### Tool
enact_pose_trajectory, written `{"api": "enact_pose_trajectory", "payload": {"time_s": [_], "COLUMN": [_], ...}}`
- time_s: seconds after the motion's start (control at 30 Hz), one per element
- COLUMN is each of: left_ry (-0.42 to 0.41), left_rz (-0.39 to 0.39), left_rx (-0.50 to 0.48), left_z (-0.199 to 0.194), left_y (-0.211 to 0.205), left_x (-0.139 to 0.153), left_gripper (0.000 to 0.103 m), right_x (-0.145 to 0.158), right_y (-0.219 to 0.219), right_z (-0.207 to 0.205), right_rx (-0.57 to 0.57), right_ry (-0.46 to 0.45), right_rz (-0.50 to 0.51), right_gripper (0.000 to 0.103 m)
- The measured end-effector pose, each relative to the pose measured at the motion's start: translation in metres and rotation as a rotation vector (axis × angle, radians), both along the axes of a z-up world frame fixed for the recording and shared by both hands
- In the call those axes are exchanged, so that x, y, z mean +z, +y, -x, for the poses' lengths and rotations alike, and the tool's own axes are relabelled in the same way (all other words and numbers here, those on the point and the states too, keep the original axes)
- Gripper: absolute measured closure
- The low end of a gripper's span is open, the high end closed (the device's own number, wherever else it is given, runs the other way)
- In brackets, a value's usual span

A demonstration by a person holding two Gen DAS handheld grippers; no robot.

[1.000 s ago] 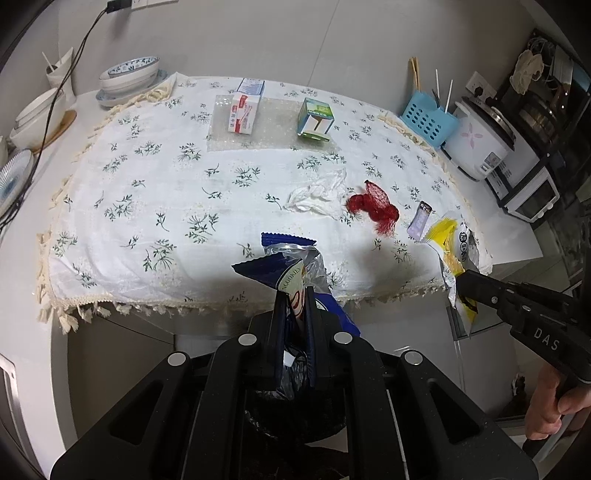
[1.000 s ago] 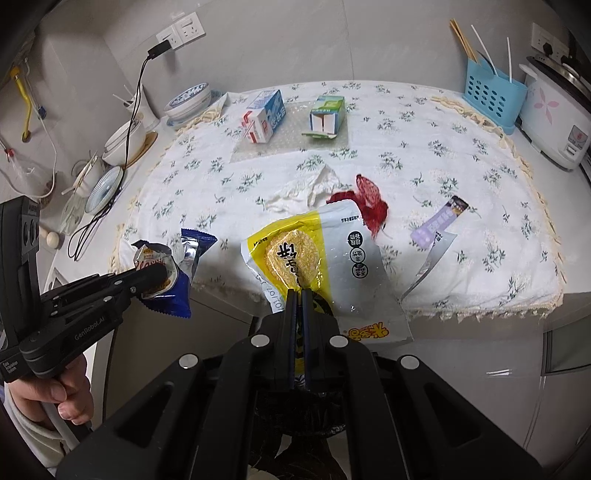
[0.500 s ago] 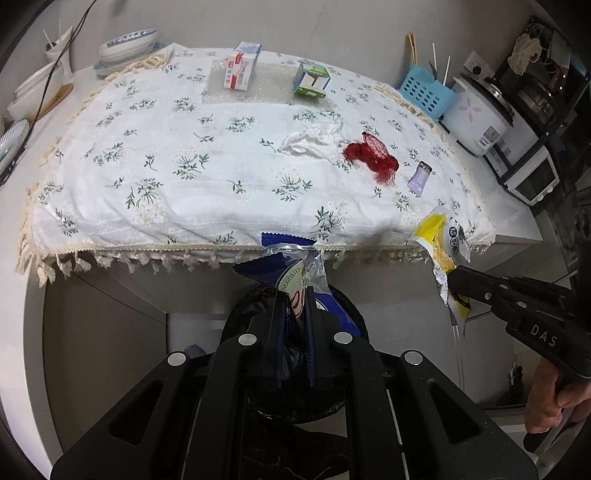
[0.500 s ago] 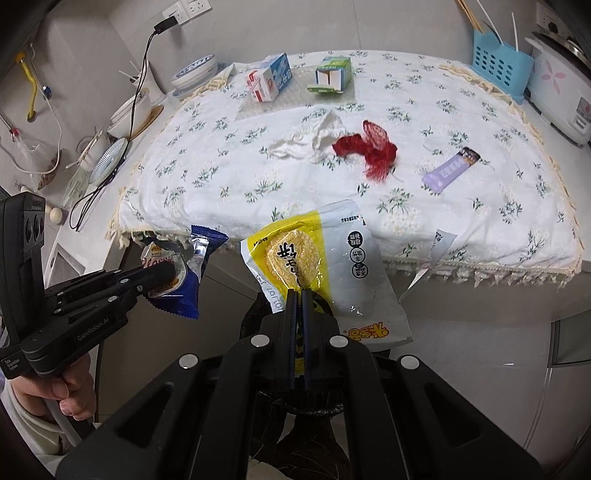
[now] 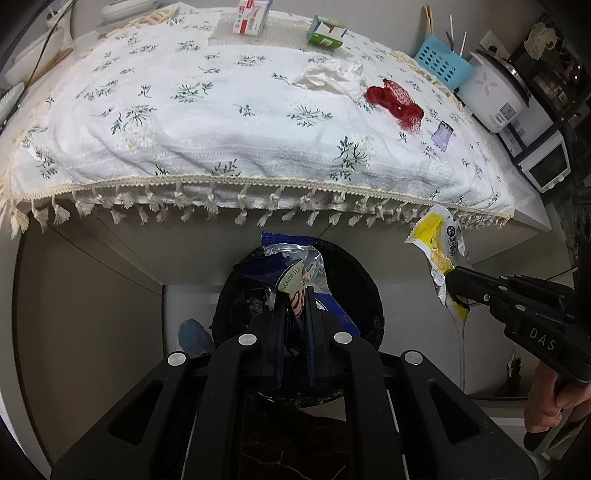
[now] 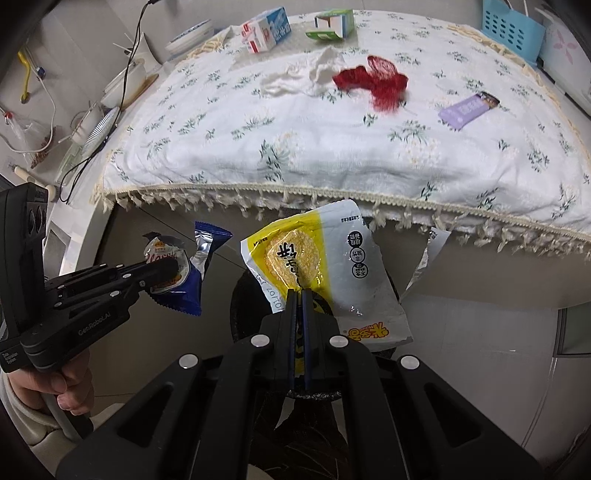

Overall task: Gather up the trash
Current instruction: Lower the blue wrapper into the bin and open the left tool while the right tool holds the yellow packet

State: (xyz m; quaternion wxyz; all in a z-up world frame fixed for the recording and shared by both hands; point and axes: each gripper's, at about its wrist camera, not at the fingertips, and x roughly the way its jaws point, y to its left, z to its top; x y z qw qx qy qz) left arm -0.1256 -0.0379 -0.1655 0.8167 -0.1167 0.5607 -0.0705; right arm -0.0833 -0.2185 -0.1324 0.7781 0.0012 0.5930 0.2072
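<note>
My left gripper (image 5: 294,291) is shut on a blue cookie wrapper (image 5: 286,264) and holds it over a black-lined trash bin (image 5: 365,291) below the table edge. It also shows in the right wrist view (image 6: 164,271), with the blue wrapper (image 6: 192,288) in it. My right gripper (image 6: 298,293) is shut on a yellow and white snack bag (image 6: 317,266), above the bin (image 6: 240,310). In the left wrist view the right gripper (image 5: 452,282) holds the yellow bag (image 5: 441,254) to the right of the bin.
On the flowered tablecloth (image 5: 184,122) lie a crumpled white tissue (image 5: 328,75), a red net (image 5: 395,101), a purple wrapper (image 5: 442,134) and two small cartons (image 5: 251,16). A blue basket (image 5: 441,66) and rice cooker (image 5: 495,96) stand at the right. Dishes stand at the left.
Both grippers have dropped down and back from the table top to below its fringed edge, each still holding its wrapper. The trash bin has come into view under them.
</note>
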Motion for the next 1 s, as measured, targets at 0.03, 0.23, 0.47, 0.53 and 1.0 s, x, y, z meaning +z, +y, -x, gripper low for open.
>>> {"api": "enact_pose_trajectory", "payload": {"time_s": [0.03,0.23,0.47,0.53,1.0], "left_ry": [0.003,0.017,0.046,0.05,0.091], "left_rz": [-0.002,-0.026,-0.049,-0.053,-0.084], "left_rx": [-0.003,-0.03,-0.054,-0.063,-0.136], "left_z": [0.0,-0.003,-0.007,-0.006,-0.014], "left_y": [-0.001,-0.009,-0.015,-0.015,-0.044], "left_x": [-0.003,-0.024,-0.048,-0.053,-0.083], "left_gripper": [0.095,0.095,0.095,0.095,0.095], "right_x": [-0.005,-0.031,-0.059,-0.064,-0.074], "right_y": [0.0,0.001,-0.003,-0.005,-0.031], "right_z": [0.0,0.003,0.003,0.003,0.01], "right_rx": [-0.002,0.001,-0.012,-0.017,-0.073], "right_ry": [0.005,0.032,0.074,0.075,0.083], "right_rz": [0.002,0.016,0.025,0.034,0.052], "right_gripper": [0.101,0.101,0.101,0.101,0.101]}}
